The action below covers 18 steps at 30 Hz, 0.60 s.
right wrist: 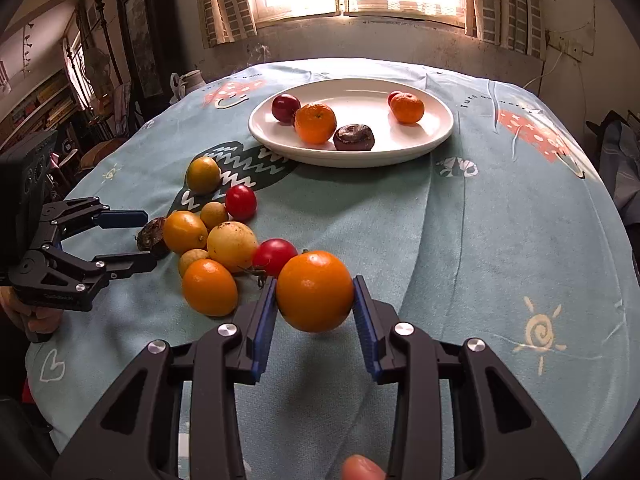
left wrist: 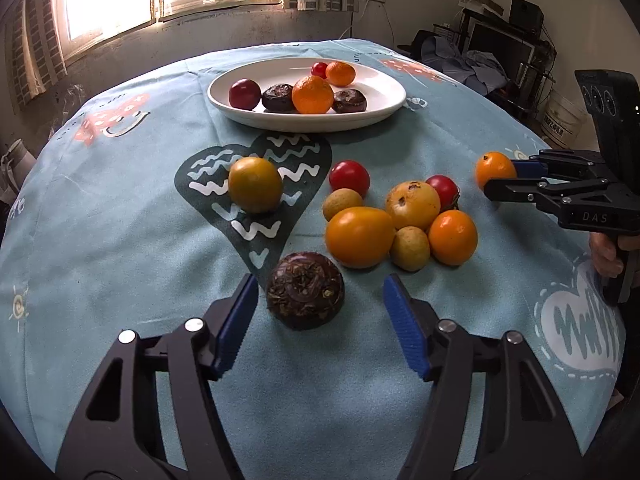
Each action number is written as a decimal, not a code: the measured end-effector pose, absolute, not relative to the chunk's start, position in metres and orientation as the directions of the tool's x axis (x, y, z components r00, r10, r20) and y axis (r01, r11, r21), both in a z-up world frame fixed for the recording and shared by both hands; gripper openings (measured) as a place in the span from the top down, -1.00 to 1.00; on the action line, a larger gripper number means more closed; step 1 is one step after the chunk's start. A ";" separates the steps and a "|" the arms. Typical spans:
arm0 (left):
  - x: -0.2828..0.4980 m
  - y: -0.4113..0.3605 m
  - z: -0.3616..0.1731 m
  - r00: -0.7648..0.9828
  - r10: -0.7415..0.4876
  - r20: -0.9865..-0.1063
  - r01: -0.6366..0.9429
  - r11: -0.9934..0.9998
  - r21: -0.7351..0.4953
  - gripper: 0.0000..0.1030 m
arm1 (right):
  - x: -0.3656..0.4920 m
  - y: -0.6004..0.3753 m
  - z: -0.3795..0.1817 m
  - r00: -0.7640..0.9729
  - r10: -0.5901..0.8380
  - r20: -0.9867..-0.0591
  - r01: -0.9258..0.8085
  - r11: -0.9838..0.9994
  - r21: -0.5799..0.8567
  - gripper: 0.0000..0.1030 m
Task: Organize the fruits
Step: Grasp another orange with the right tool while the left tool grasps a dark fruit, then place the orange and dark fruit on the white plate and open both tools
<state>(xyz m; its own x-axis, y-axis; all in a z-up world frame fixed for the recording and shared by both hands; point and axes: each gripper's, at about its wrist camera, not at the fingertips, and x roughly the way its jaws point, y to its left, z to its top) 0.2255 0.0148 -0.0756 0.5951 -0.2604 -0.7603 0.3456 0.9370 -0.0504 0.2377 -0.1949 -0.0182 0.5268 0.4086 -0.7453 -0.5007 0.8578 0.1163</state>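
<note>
My right gripper (right wrist: 314, 304) is shut on an orange tangerine (right wrist: 315, 291) and holds it above the cloth; it also shows in the left wrist view (left wrist: 494, 170). My left gripper (left wrist: 320, 304) is open around a dark brown water chestnut (left wrist: 305, 289) that lies on the cloth; its pads do not touch it. A white plate (left wrist: 380, 98) at the back holds two tangerines, two water chestnuts and two red fruits. A cluster of loose orange, yellow and red fruits (left wrist: 400, 220) lies at mid-table. A yellow-green fruit (left wrist: 255, 184) sits apart on the left.
The table carries a light blue patterned cloth (left wrist: 120, 220). A window and wall stand behind the table. Furniture and clutter (left wrist: 500, 48) stand at the right, shelves (right wrist: 48, 100) at the left.
</note>
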 end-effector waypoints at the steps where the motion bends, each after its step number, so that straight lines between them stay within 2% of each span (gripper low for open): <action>1: 0.227 0.013 -0.078 0.592 -0.252 -0.766 0.347 0.937 -0.040 -0.17 | 0.237 -0.196 -0.017 0.530 0.410 -0.743 -0.500 0.858 0.117 0.27; 13: 0.234 0.012 -0.087 0.584 -0.210 -0.785 0.335 0.942 -0.003 -0.15 | 0.235 -0.199 -0.013 0.546 0.408 -0.732 -0.490 0.864 0.116 0.27; 16: 0.234 0.012 -0.086 0.588 -0.209 -0.781 0.332 0.943 -0.002 0.15 | 0.236 -0.201 -0.013 0.549 0.406 -0.731 -0.484 0.867 0.118 0.27; 18: 0.234 0.015 -0.085 0.585 -0.216 -0.782 0.325 0.946 -0.019 0.15 | 0.236 -0.201 -0.012 0.549 0.407 -0.730 -0.483 0.867 0.121 0.27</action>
